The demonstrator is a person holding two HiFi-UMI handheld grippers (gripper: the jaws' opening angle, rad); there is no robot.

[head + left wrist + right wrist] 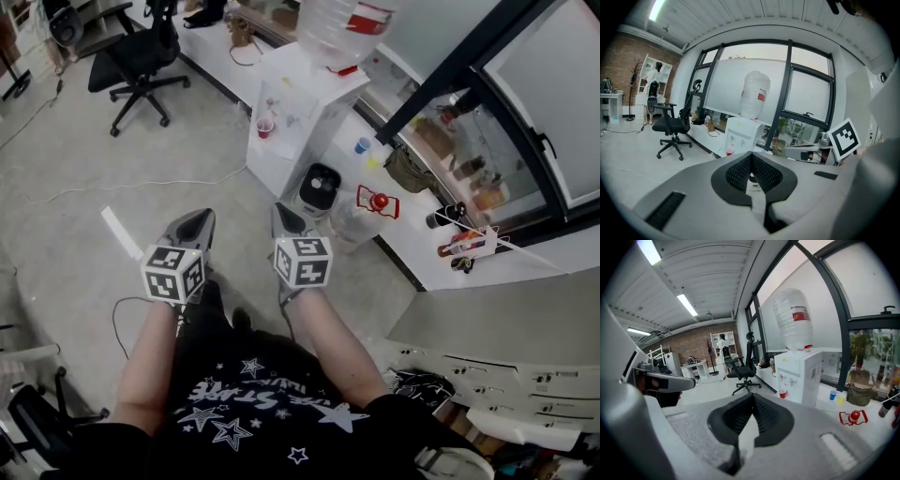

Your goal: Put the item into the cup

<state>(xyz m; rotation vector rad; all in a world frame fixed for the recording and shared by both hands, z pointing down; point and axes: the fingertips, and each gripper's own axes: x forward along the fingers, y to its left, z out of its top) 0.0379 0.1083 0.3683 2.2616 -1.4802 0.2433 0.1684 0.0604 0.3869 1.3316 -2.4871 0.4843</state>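
Note:
My left gripper (201, 217) and right gripper (284, 212) are held side by side close to the person's body, above the floor. Both point toward a white water dispenser (291, 103). Each is shut with nothing between its jaws, as the left gripper view (751, 155) and the right gripper view (752, 397) show. A red cup (265, 127) sits in the dispenser's tap bay. A blue cup (363, 145) and a yellow cup (841, 400) stand on the low white ledge (412, 253) by the window. A red item in a wire frame (378, 201) lies on that ledge.
A black office chair (141, 56) stands on the floor at the far left. A black round canister (320, 186) sits at the dispenser's foot and an olive bag (408, 169) rests on the ledge. White drawers (506, 380) are at the right. Cables run across the floor.

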